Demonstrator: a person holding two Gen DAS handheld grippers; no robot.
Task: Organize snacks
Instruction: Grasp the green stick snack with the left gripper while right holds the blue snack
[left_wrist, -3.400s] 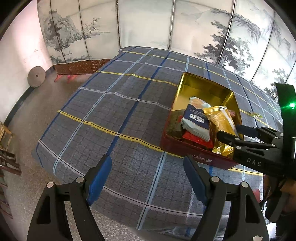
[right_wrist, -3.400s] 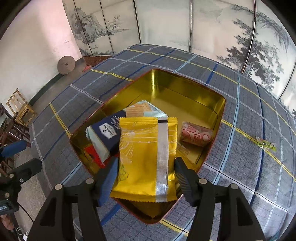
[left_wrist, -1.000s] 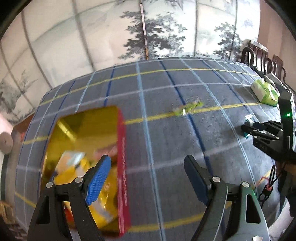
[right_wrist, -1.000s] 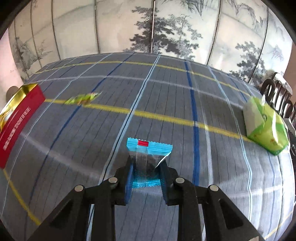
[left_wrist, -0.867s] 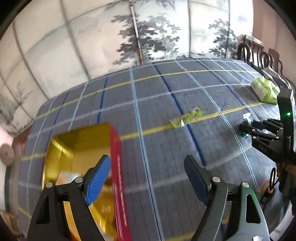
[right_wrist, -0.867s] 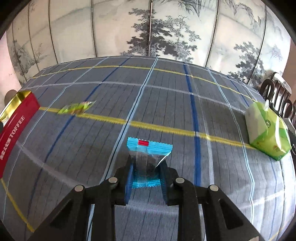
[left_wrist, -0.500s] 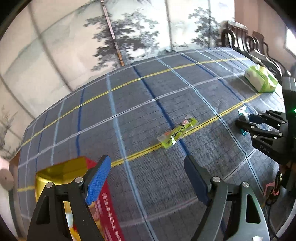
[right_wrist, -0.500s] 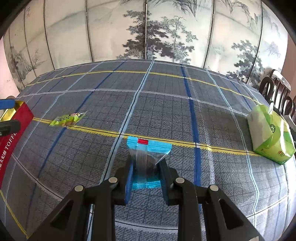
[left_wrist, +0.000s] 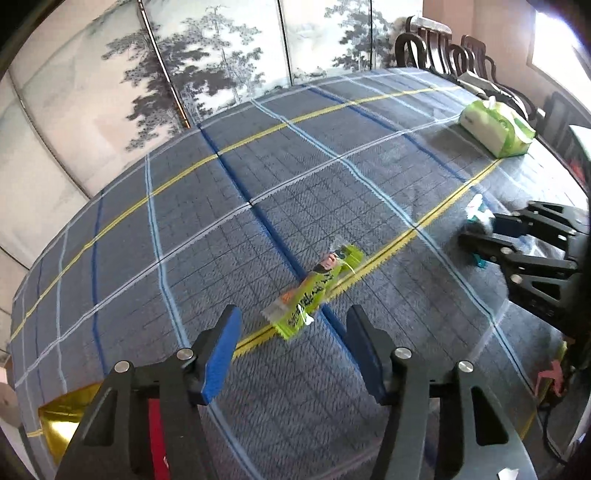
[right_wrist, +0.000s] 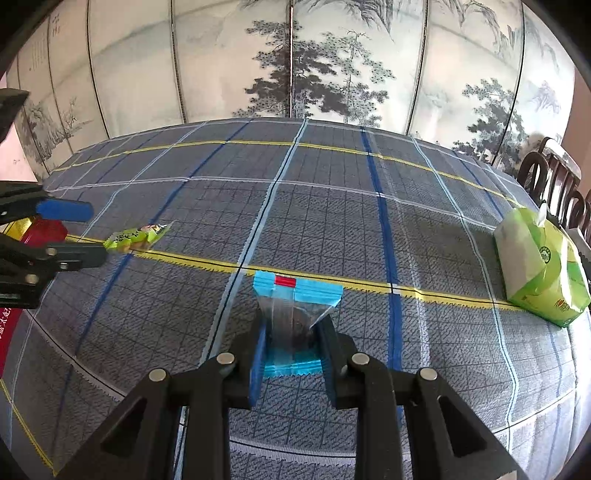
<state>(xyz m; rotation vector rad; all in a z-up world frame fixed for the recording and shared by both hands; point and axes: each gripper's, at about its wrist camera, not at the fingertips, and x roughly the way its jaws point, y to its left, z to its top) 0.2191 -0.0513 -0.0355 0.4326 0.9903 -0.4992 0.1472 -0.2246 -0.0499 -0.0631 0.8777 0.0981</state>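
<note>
Left tool (left_wrist: 290, 343), jaws apart and empty, has swung from the red-and-gold tin (left_wrist: 66, 417) to the lime-green crinkled snack packet (left_wrist: 314, 288) lying on the plaid-clothed surface (left_wrist: 258, 166). Right tool (right_wrist: 291, 350) grips a blue-edged clear sachet (right_wrist: 295, 295), dark contents visible. Both items appear still to be boxed.

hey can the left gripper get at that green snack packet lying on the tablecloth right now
Probably yes. The left gripper is open, and the green snack packet lies flat on the tablecloth just ahead of its fingertips, with nothing between them. The right gripper, shut on the blue packet, is off to the side.
</note>
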